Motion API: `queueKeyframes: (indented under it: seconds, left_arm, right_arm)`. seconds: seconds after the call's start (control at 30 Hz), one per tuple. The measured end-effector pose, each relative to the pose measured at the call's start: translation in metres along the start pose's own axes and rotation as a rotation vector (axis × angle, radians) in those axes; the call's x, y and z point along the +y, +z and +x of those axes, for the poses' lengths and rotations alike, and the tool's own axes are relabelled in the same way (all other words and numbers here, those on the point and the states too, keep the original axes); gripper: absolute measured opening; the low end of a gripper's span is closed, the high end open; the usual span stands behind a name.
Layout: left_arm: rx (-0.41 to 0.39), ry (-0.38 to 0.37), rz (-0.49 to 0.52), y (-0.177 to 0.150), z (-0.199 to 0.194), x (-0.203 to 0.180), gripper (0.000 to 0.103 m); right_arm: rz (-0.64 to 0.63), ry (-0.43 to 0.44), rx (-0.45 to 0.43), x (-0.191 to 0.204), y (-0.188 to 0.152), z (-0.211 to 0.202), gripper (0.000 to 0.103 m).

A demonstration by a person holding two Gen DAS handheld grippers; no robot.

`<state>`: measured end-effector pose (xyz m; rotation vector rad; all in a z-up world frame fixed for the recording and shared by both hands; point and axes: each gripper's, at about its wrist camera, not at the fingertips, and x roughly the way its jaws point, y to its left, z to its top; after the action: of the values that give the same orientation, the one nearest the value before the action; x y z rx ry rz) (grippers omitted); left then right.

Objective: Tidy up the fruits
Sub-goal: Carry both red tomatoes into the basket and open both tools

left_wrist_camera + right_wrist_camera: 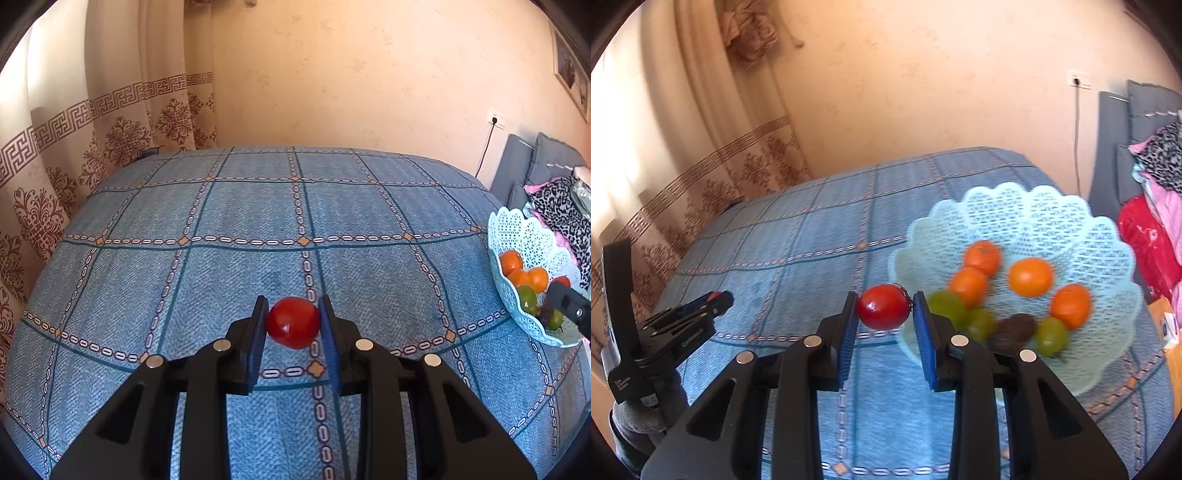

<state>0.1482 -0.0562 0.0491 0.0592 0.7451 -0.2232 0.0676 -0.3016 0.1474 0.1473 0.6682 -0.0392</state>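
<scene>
My left gripper (293, 317) is shut on a red tomato (293, 323) and holds it above the blue checked tablecloth (240, 221). My right gripper (884, 308) is shut on another red tomato (884, 306), just left of the white lattice basket (1052, 221). The basket holds several oranges (1030, 277), green fruits (979, 323) and a dark brown fruit (1014, 328). In the left wrist view the basket (524, 229) sits at the table's right edge, with the right gripper's tip (567, 304) over it. The left gripper (713, 301) shows at the left in the right wrist view.
A patterned curtain (74, 155) hangs left of the table and a plain wall (351, 74) stands behind it. A grey sofa with leopard-print and pink fabrics (557, 203) lies to the right. A red cloth (1148, 240) lies beside the basket.
</scene>
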Motion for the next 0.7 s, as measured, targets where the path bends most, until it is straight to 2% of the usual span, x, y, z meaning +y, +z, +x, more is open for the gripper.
queueKeyframes:
  seconds: [0.3,0.63,0.67,0.7]
  left_arm:
    - [-0.031,-0.013,0.056,0.004,-0.017,-0.024,0.028]
    - [-0.047,-0.036,0.114,0.008,-0.032,-0.061,0.028]
    - [-0.049,-0.038,0.125,0.008,-0.033,-0.066,0.028]
    - [-0.050,-0.039,0.131,0.008,-0.034,-0.070,0.028]
  right_arm:
    - [0.034,-0.096,-0.023,-0.028,-0.004,-0.012,0.031]
    - [0.074,-0.131,-0.017,-0.053,-0.008,-0.012,0.031]
    - [0.078,-0.128,-0.016,-0.056,-0.008,-0.013,0.032]
    - [0.083,-0.127,-0.014,-0.059,-0.008,-0.014,0.039]
